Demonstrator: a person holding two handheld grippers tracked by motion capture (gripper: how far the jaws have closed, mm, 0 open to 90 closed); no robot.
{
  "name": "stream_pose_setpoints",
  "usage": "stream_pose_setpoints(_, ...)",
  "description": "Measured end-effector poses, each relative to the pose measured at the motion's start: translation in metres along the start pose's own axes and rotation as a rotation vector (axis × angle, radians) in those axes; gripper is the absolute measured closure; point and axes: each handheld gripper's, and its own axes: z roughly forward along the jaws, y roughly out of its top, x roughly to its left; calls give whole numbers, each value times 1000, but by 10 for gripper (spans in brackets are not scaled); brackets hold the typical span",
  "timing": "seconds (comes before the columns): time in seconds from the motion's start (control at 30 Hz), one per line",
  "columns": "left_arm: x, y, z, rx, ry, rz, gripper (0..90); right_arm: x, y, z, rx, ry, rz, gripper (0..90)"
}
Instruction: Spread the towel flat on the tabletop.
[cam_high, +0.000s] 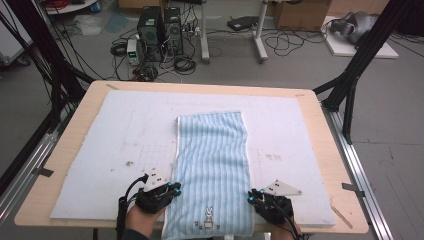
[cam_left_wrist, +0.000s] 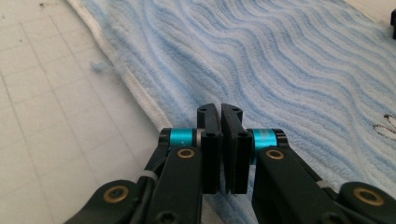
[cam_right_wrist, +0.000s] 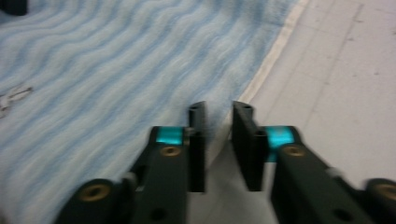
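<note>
A light blue striped towel (cam_high: 212, 150) lies flat and lengthwise on the white mat (cam_high: 125, 130), with a small rabbit motif (cam_high: 209, 218) at its near end. My left gripper (cam_high: 172, 189) sits at the towel's near left edge. In the left gripper view the left gripper (cam_left_wrist: 220, 108) has its jaws closed to a thin slit over the towel (cam_left_wrist: 280, 56) beside its white hem, with nothing visibly pinched. My right gripper (cam_high: 251, 196) is at the near right edge. In the blurred right gripper view the right gripper (cam_right_wrist: 219, 106) is narrowly open, its jaws astride the towel's (cam_right_wrist: 116, 60) hem.
The mat covers most of a wooden table (cam_high: 325, 130); bare mat lies left (cam_left_wrist: 56, 93) and right (cam_right_wrist: 336, 70) of the towel. Behind the table stand computer towers (cam_high: 160, 30), cables and black frame legs (cam_high: 360, 65) on the floor.
</note>
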Motion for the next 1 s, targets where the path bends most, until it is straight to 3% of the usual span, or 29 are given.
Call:
stream_pose_setpoints(0.07,-2,-3,-5,6,-11,-3,868,5,-2,-2,0,0,-31,870)
stream_pose_setpoints(0.23,-5,-16,-20,-8,-37,13,869,12,-9,-12,4,22,-53,871)
stream_pose_setpoints(0.43,-12,-30,-34,-28,-62,29,863,25,-18,-31,-27,44,-68,848)
stream_pose_setpoints(0.47,-11,-32,-37,-38,-68,19,845,28,-21,-35,-34,41,-58,828)
stream_pose_setpoints(0.5,-10,-32,-38,-50,-71,3,765,29,-22,-38,-44,37,-57,774)
stream_pose_setpoints(0.57,-6,-27,-41,-84,-55,-31,589,28,-22,-42,-62,24,-45,723)
stream_pose_setpoints(0.7,3,-12,-42,-158,-46,-67,457,18,-13,-40,-97,-7,-5,608)
stream_pose_setpoints(0.87,12,10,-31,-169,-59,-70,427,3,-1,-25,-117,-45,29,475)
stream_pose_setpoints(1.0,20,19,-15,-137,-65,-91,429,-5,9,-12,-98,-63,37,439)
